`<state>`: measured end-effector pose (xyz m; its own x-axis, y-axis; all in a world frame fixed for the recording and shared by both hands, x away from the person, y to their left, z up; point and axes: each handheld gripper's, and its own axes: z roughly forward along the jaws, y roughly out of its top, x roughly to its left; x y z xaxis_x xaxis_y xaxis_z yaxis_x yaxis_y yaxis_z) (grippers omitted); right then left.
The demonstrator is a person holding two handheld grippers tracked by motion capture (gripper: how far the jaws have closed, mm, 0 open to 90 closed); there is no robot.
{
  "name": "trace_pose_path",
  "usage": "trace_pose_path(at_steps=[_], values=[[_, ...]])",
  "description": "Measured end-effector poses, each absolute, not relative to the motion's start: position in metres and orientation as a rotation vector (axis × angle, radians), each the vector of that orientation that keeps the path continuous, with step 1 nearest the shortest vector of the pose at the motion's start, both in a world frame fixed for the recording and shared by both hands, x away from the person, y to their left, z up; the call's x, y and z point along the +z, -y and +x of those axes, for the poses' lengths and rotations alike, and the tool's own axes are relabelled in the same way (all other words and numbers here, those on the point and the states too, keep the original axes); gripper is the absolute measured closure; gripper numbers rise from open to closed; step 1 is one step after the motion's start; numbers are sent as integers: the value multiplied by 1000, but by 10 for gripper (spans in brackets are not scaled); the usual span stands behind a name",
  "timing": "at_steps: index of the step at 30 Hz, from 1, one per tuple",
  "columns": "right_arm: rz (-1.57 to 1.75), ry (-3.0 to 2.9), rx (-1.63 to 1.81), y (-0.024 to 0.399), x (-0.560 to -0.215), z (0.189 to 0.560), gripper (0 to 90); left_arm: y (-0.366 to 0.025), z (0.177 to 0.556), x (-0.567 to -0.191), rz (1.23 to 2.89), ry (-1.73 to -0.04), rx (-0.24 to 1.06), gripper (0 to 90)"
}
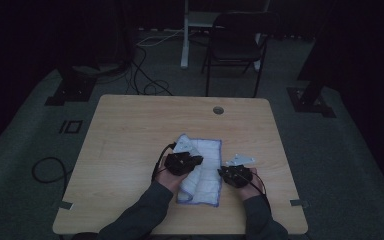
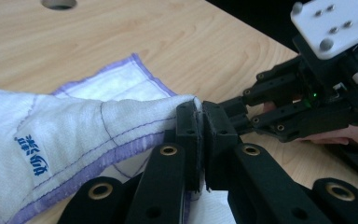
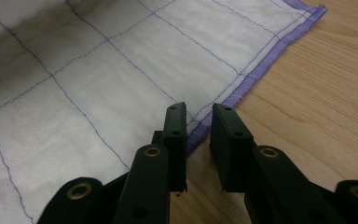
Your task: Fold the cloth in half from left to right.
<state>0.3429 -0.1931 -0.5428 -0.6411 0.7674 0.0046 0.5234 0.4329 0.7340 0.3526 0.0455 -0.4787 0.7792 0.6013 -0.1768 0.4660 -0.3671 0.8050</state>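
So on the light wooden desk (image 1: 130, 150) there's a white quilted cloth with thin purple stitching and a purple hemmed edge (image 1: 207, 160), lying roughly in the middle of the near half, between the person's two hands. It's partly folded over on itself: the left part is lifted and bunched into a fold, and the rest lies flat.

The left tool (image 2: 200, 122) has its two black jaws pressed together on a corner of that cloth, pinching the fabric right at the purple hem. The cloth drapes away from the jaws toward the left of the left gripper view, and there's a small blue printed logo (image 2: 33, 156) on the raised part. In the high view the left tool (image 1: 184, 162) sits over the cloth's left half, held in the left hand (image 1: 167, 179).

The right tool (image 3: 199, 114) has its jaws a little apart with nothing between them. Its tips sit right at the cloth's hemmed edge, just above where the fabric meets bare wood, and I can't tell whether they actually touch it. In the high view the right tool (image 1: 235, 175) is just off the cloth's right edge.

Also on the desk: a round cable hole (image 1: 218, 110) near the far edge. Beyond the desk, a dark folding chair (image 1: 236, 45) stands on the floor.
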Motion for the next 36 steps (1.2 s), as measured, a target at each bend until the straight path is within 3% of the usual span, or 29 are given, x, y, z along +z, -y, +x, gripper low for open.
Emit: trace_pose_path(at_steps=[24, 29, 36], values=[[1110, -2360, 1037, 193, -543, 343, 768, -5, 372, -509, 2129, -796, 112, 862], [1110, -2361, 1037, 193, -543, 343, 768, -8, 371, -507, 2086, -789, 101, 695], [1110, -2361, 1037, 194, -543, 343, 761, -32, 364, -497, 2072, -813, 143, 704]])
